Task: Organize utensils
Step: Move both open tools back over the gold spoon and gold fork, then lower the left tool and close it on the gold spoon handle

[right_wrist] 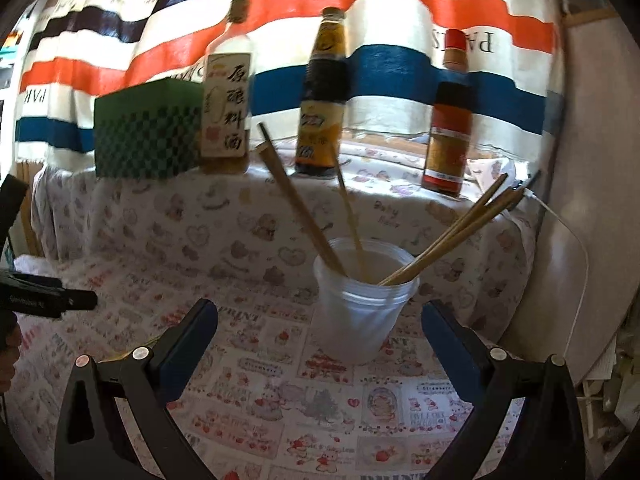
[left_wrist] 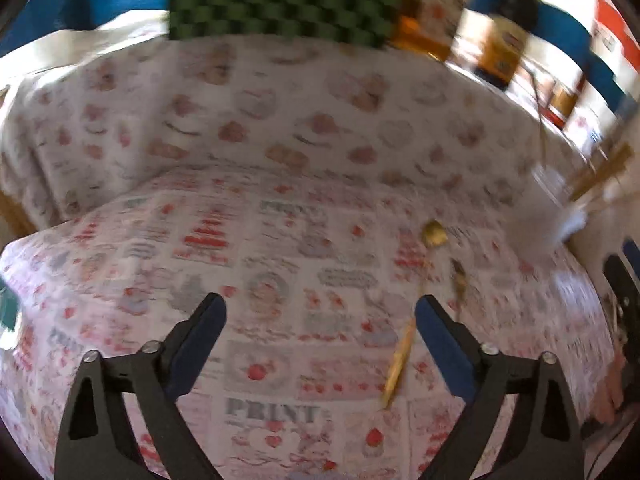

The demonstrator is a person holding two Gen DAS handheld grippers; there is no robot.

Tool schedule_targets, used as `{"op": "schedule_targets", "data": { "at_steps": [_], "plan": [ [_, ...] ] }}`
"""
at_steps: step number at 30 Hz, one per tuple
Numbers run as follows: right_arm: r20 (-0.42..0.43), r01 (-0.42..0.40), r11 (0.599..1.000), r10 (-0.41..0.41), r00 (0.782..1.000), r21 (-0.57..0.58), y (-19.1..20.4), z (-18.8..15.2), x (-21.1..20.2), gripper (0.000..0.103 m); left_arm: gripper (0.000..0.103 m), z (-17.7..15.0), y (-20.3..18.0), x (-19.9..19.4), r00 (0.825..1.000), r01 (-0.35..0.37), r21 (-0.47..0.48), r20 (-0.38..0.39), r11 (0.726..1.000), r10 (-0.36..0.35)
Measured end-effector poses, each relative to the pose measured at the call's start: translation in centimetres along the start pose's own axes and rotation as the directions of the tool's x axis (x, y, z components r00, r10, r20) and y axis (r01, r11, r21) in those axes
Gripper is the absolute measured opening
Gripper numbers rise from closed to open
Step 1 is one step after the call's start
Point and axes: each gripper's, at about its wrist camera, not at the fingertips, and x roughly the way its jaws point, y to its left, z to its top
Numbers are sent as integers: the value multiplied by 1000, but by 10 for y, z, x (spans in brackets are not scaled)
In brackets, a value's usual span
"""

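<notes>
Only left wrist view showed gold spoon flat on printed tablecloth, just beside left gripper, jaws wide, empty. Second gold utensil near spoon, blurred. Right view alone showed cup clearly, chopsticks upright inside, three bottles behind cup. Right gripper wide, empty, before cup.
</notes>
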Motion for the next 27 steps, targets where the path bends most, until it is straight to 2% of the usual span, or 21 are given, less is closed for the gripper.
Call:
{"op": "schedule_targets", "data": {
  "at_steps": [1,3,6,9,15,21,27],
  "plan": [
    [-5,-5,1000,5,1000,-6,2,-1,0,103,86,0,-1,2,1000,18,2,-12,1000,-18],
    [-11,-10,1000,10,1000,-10,4,-2,1,103,68,-1,-5,5,999,40,11,-35,999,-40],
    [-33,-20,1000,20,999,0,6,-4,3,103,47,-5,-13,9,995,69,41,-77,997,-66],
    [-60,-43,999,43,997,5,8,-6,8,103,44,-8,-23,11,993,60,85,-102,995,-52],
    [-79,-30,999,29,996,-13,12,-9,12,103,36,-15,-38,14,991,42,158,-135,987,-20],
    [-96,-19,999,17,995,-28,15,-12,18,103,36,-18,-41,17,992,14,170,-129,985,8],
    [-131,-47,999,45,990,-14,14,-15,25,103,33,-18,-35,25,990,2,152,-140,988,19]
  ]
}}
